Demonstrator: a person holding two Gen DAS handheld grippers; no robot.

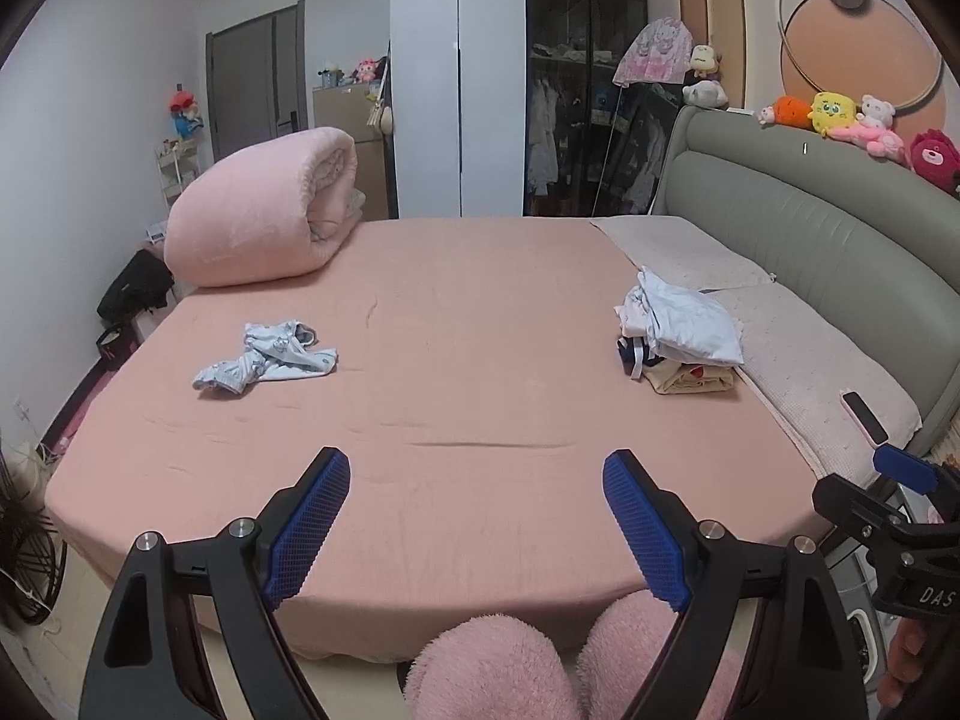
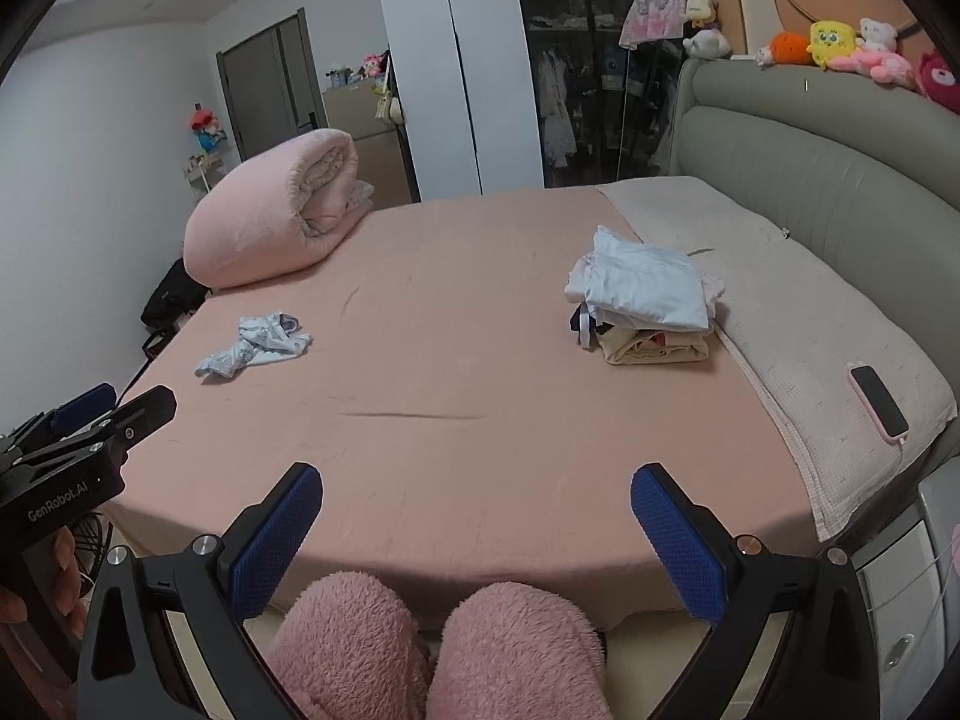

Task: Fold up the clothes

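Observation:
A crumpled pale-blue patterned garment (image 1: pixel 264 359) (image 2: pixel 255 345) lies on the left part of the pink bed (image 1: pixel 480 324) (image 2: pixel 456 360). A stack of folded clothes (image 1: pixel 681 330) (image 2: pixel 645 300) with a light-blue piece on top sits at the right, by the beige pillow cover. My left gripper (image 1: pixel 477 471) hangs open over the bed's near edge, nothing between its blue pads. My right gripper (image 2: pixel 477 483) is open too, likewise empty, and shows at the right edge of the left wrist view (image 1: pixel 900 474). Both are well short of the clothes.
A rolled pink quilt (image 1: pixel 264 210) (image 2: pixel 276 204) lies at the far left corner. A phone in a pink case (image 1: pixel 864 417) (image 2: pixel 879 402) rests on the beige cover near the grey headboard (image 1: pixel 840 228). The person's knees in fluffy pink trousers (image 2: pixel 420 648) press against the bed. Wardrobes stand behind.

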